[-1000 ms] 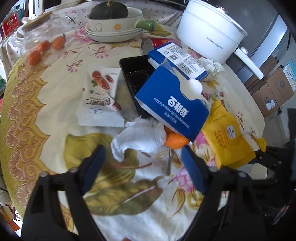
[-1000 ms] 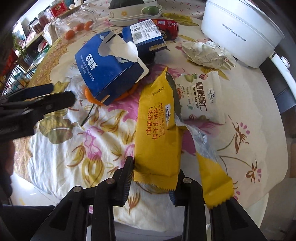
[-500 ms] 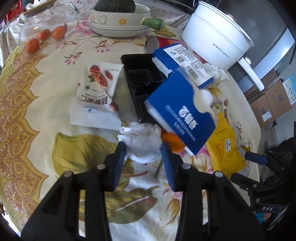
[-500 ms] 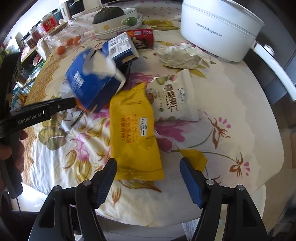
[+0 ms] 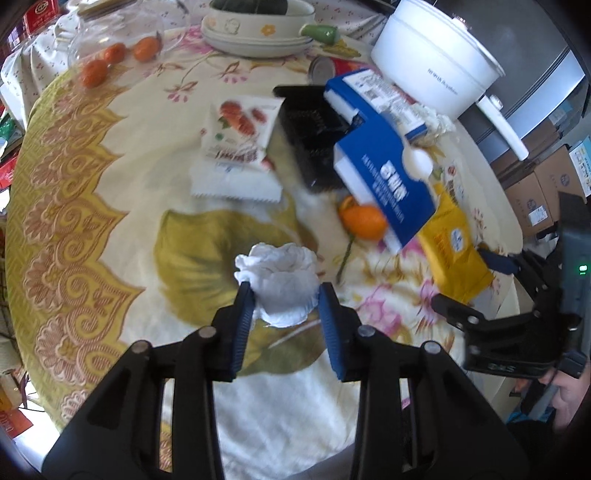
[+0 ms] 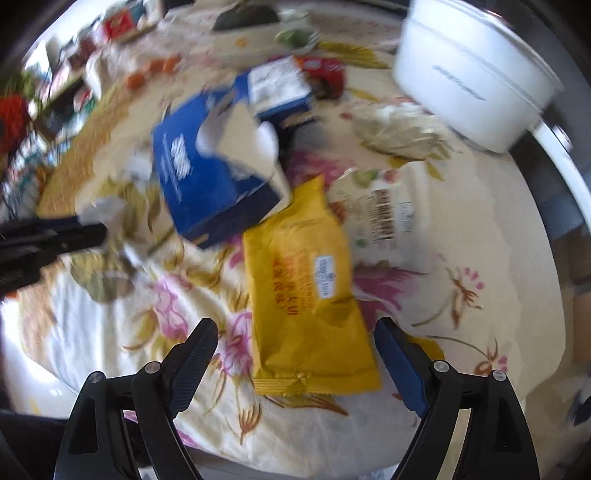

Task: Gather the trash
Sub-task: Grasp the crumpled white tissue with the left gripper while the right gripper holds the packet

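Observation:
My left gripper [image 5: 284, 295] is shut on a crumpled white tissue [image 5: 282, 280] and holds it above the flowered tablecloth. My right gripper [image 6: 295, 332] is open and empty, with the yellow snack packet [image 6: 310, 291] lying flat between and ahead of its fingers. A torn blue biscuit box [image 5: 384, 177] leans over an orange peel [image 5: 364, 221] and a black plastic tray [image 5: 314, 129]. A white snack bag [image 5: 238, 144] lies left of the tray. A pecan bag [image 6: 384, 206] and a crumpled paper wad [image 6: 402, 133] lie beyond the yellow packet.
A white pot [image 5: 439, 59] stands at the back right, stacked dishes [image 5: 258, 29] with a dark squash at the back, a glass bowl with small oranges [image 5: 114, 55] at the back left. A red can [image 5: 328, 66] lies behind the box. The table edge is near both grippers.
My left gripper closed on the tissue and pulled it back and up from beside the box. My right gripper let go of the yellow packet, opened wide and drew back.

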Motion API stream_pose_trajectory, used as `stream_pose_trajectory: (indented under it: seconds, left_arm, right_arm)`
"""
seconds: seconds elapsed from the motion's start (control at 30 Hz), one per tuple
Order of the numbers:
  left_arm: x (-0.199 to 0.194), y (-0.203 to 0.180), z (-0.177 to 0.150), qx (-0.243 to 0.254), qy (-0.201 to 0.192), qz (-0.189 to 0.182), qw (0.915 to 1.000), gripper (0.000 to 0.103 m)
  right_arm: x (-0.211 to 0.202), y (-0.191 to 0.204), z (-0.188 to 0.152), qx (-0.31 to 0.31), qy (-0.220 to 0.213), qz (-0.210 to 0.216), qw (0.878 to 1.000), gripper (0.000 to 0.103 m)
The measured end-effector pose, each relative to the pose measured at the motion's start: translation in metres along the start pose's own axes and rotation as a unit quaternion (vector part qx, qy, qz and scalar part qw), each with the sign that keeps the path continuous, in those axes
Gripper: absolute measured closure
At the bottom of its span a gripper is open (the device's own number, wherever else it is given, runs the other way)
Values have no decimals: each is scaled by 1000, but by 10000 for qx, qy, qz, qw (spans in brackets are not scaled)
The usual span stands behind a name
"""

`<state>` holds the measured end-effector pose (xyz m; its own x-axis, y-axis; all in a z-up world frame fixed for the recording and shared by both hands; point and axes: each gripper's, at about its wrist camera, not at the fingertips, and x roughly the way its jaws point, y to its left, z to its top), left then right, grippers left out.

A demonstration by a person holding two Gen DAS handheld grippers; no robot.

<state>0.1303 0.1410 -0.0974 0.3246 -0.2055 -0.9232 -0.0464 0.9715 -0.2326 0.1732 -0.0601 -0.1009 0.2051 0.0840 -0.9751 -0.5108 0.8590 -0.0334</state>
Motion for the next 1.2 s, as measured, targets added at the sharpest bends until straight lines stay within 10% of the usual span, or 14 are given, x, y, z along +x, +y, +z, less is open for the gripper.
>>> stream_pose_trajectory:
  seconds: [0.17,0.37,1.1,1.2]
  left_arm:
    - [6,8,-11,-130,289,-73,9995,59]
    - [11,8,-17,-81,397,-41,9992,53]
    - [13,-41,-18,361,542,-451,9969,73]
    - [12,-37,-15,151,559,-330,9978,47]
  right_arm:
    - [14,-3,2,107,135,-62,9998,19]
    - [6,-13,2,253,77,90,9996,48]
    - [-45,-80,-55,679,-75,425,9968,50]
    - [-45,-87,-62,757,-27,423,9962,50]
